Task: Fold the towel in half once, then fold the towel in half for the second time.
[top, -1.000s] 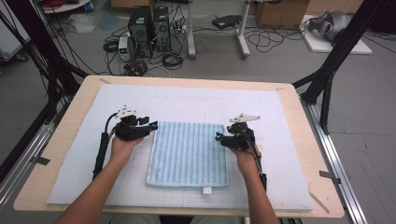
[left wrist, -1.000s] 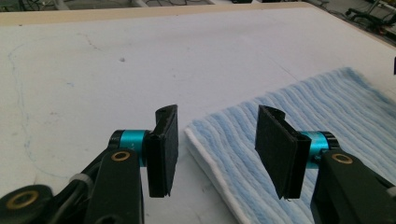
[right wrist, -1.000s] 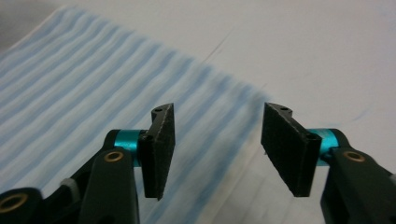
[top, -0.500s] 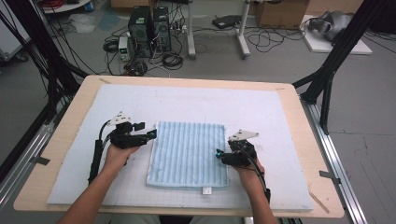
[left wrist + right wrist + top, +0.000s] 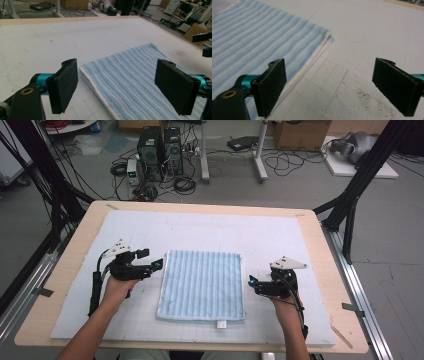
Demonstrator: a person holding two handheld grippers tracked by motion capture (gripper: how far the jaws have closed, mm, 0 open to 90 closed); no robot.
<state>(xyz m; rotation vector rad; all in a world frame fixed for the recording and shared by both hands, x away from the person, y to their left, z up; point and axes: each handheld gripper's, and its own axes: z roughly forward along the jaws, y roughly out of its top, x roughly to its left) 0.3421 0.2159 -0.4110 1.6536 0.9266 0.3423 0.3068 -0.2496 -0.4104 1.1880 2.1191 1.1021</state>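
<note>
one folded towel (image 5: pixel 202 285) between two open claws.

Folded blue striped towel (image 5: pixel 201 285) flat at centre frame on white mat (image 5: pixel 200 230) over worktop (image 5: pixel 320 250). Left hand-held gripper (image 5: pixel 159 263) just beside towel's left edge, right hand-held gripper (image 5: pixel 251 282) just beside right edge; jaws just opened, nothing between them.

Wooden table (image 5: pixel 320 245) has a white mat (image 5: pixel 200 227) on it. Two computer towers (image 5: pixel 161 145) and tangled cables (image 5: pixel 292 162) sit on the floor up top.
</note>
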